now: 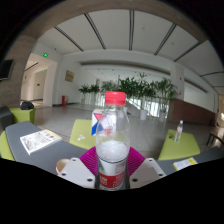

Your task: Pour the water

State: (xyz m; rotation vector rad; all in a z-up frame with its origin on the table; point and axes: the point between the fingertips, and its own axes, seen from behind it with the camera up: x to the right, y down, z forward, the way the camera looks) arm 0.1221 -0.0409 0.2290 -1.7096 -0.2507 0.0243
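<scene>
Bright and wide, the hall beyond has a ribbed white ceiling (112, 30), a row of green plants (130, 88) along the far windows and a pale shiny floor (62, 113), while closer in stand grey tables (40, 150) with yellow-green chairs (180, 146) and a printed sheet (38, 140) lying on the left table. At the gripper (113, 172), a clear water bottle (113, 140) with a red cap (116, 98) stands upright between the two fingers, their magenta pads (90, 160) close against its sides, apparently pinching it, its lower part holding water
</scene>
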